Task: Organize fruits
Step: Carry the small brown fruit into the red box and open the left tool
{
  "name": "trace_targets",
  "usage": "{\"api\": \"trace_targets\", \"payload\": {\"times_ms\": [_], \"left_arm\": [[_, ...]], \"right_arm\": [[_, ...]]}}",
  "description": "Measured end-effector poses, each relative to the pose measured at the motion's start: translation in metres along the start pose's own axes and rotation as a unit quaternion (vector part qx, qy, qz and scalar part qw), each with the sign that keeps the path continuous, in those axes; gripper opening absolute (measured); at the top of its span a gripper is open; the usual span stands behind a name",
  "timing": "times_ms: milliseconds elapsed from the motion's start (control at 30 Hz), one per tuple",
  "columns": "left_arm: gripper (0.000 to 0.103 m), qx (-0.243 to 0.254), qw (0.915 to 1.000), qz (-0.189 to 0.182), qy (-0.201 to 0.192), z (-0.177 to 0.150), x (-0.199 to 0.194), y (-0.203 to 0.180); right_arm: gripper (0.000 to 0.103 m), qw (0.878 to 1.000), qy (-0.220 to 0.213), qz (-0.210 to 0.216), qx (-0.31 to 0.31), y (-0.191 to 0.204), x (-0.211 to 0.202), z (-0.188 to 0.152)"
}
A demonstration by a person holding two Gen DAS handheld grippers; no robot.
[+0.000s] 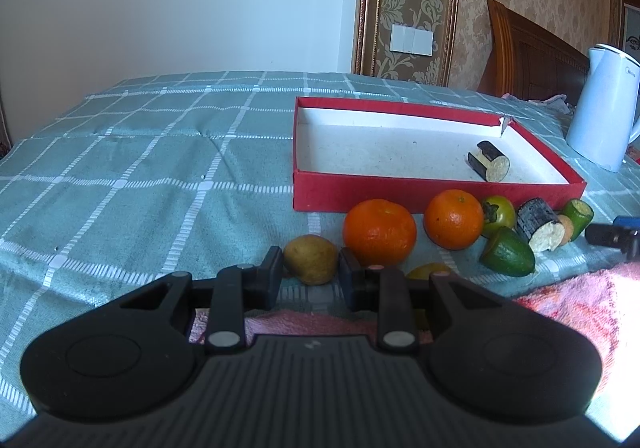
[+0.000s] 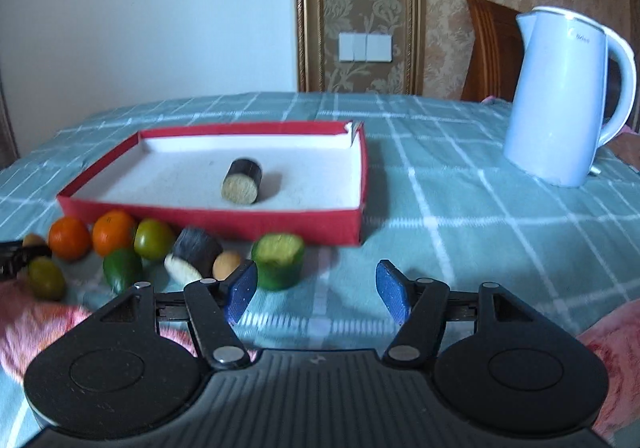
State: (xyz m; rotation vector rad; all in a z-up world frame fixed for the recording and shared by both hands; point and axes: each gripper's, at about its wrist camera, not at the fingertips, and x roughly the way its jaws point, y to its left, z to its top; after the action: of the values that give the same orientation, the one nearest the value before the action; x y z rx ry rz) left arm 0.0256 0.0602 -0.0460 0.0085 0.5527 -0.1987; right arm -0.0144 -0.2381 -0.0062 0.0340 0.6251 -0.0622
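Right wrist: kettle (image 2: 560, 100) beside tray (image 2: 208, 218)

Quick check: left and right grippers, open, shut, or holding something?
Left gripper: jaws at their narrowest, nothing clamped; the yellowish fruit lies just beyond the tips.
Right gripper: jaws open, empty, only tablecloth between them.
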Motion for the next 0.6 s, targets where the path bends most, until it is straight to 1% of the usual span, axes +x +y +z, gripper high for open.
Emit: {"api": "trace_targets", "payload": {"times_ms": [133,200,233,300,400,433,533,600], "left_arm": [[0.027,0.0,1.0,0.0,0.003,0.0,0.0,0.0],[0.027,0.003,1.0,0.002,0.003,0.0,0.001,-0.001],[0.027,0.004,1.0,0.003,0.003,0.0,0.0,-0.002],[0.027,0.005,1.0,0.003,0.004,0.0,0.0,-0.002],[0.027,0.006,1.0,0.004,0.005,0.0,0.0,-0.002],[0.027,0.008,0.9999,0.005,0.006,0.001,0.0,-0.003],[0.027,0.014,0.9998,0.011,0.011,0.005,-0.001,-0.005],[0.027,0.013,0.9999,0.006,0.009,0.008,-0.004,-0.006]], "right_arm": [[0.065,1.0,0.023,0.012,-0.001,-0.002,0.008,-0.009],[0.073,1.0,0.021,0.018,-0.002,-0.002,0.007,-0.01],[0.073,1.0,0.023,0.017,-0.001,-0.002,0.008,-0.01],[0.081,0.999,0.029,0.024,-0.002,-0.002,0.01,-0.01],[0.083,0.999,0.033,0.016,-0.018,0.003,0.011,-0.01],[0.085,0.999,0.035,0.017,-0.02,0.004,0.011,-0.01],[0.095,0.999,0.04,0.012,-0.015,0.002,0.014,-0.01],[0.096,0.999,0.041,0.013,-0.014,0.001,0.014,-0.011]]}}
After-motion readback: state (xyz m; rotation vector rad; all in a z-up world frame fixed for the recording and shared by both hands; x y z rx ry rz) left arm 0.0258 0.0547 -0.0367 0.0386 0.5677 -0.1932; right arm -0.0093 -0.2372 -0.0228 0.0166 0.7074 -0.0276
